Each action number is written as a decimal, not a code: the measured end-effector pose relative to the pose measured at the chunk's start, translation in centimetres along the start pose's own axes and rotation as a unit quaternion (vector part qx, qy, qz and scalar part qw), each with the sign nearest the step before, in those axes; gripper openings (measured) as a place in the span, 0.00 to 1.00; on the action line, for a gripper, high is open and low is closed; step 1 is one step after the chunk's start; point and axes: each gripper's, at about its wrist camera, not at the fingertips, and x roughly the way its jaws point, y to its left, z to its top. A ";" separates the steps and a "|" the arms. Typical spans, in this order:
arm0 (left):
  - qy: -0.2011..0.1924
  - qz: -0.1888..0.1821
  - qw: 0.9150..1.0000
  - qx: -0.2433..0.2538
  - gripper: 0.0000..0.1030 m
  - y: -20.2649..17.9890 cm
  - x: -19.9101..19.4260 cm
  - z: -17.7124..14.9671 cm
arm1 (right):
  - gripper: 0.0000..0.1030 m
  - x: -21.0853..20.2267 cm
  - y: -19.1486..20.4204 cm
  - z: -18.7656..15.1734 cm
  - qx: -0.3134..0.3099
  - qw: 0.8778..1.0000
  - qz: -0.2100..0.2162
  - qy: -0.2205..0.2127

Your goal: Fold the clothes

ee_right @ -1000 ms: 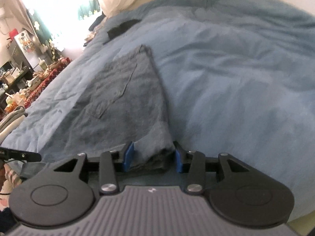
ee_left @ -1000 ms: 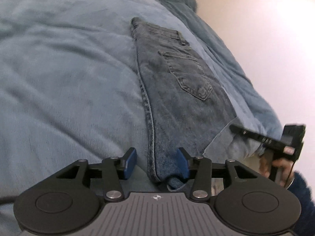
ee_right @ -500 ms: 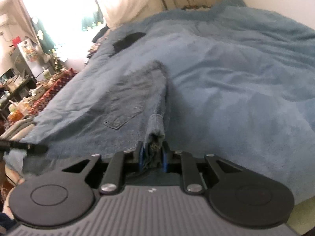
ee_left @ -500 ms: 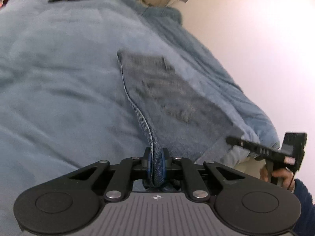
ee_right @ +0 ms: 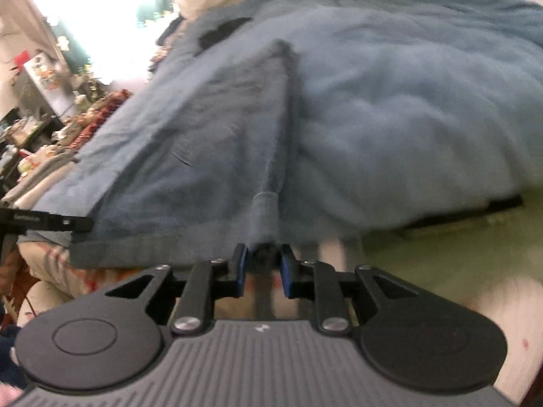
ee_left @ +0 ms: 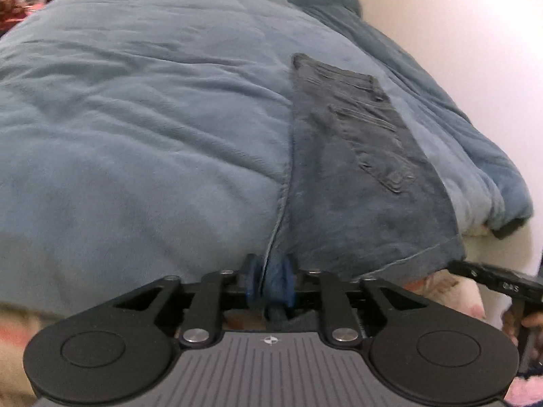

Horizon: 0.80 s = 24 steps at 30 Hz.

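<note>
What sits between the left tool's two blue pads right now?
A bunched edge of the denim shorts, pinched in the left tool; the left wrist view shows it.

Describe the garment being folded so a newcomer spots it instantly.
A light-blue fleece blanket covers the bed. Near its wall-side edge lie dark denim jeans, stretched lengthwise. Their stitched back pocket and darker, rougher weave set them apart from the blanket.

Jeans [ee_left: 356, 183]: faded denim, coarse weave, stitched seams. Blanket [ee_left: 142, 129]: soft, matt, fleecy cloth. Left gripper [ee_left: 269, 283]: matt black plastic with bright metal rivets; pads [ee_left: 253, 279] blue, probably rubber. Near housing ribbed grey.
</note>
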 end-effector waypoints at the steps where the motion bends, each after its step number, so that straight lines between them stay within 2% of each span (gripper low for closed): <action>1: -0.003 0.002 1.000 0.000 0.20 0.1 -0.6 -0.1 | 0.22 -0.7 -0.3 0.0 0.003 1.000 -0.004 -0.005; 3: -0.019 0.011 1.000 0.013 0.20 -0.1 -2.4 -0.1 | 0.22 -2.3 -0.5 0.2 -0.001 1.000 -0.015 -0.019; 5: -0.045 0.020 0.998 0.028 0.20 -1.2 -3.9 0.2 | 0.27 -4.0 -0.7 0.9 -0.008 0.999 -0.025 -0.039; 7: -0.070 0.018 0.996 0.043 0.20 -2.1 -5.2 0.9 | 0.27 -4.9 -0.1 1.8 -0.032 0.997 -0.034 -0.056; 10: -0.092 -0.014 0.993 0.068 0.20 -4.2 -4.7 2.3 | 0.28 -4.2 1.5 3.9 -0.078 0.994 -0.036 -0.063; 13: -0.099 -0.029 0.989 0.103 0.20 -6.5 -2.4 3.4 | 0.28 -1.9 3.0 5.5 -0.109 0.992 -0.027 -0.064; 16: -0.080 -0.061 0.989 0.108 0.20 -7.7 1.2 4.2 | 0.28 1.3 4.0 6.6 -0.118 0.990 -0.029 -0.071; 17: -0.072 -0.069 0.990 0.102 0.15 -7.6 2.3 4.3 | 0.28 2.2 4.0 6.7 -0.118 0.989 -0.034 -0.076; 18: -0.064 -0.070 0.991 0.097 0.10 -7.5 3.5 4.2 | 0.28 3.1 3.9 6.8 -0.115 0.989 -0.039 -0.079; 21: -0.040 -0.043 0.995 0.080 0.08 -6.4 6.8 3.1 | 0.27 5.4 3.1 5.8 -0.112 0.990 -0.057 -0.068; 24: -0.038 -0.052 0.996 0.054 0.03 -4.5 7.5 1.5 | 0.27 6.1 2.2 4.1 -0.108 0.991 -0.056 -0.052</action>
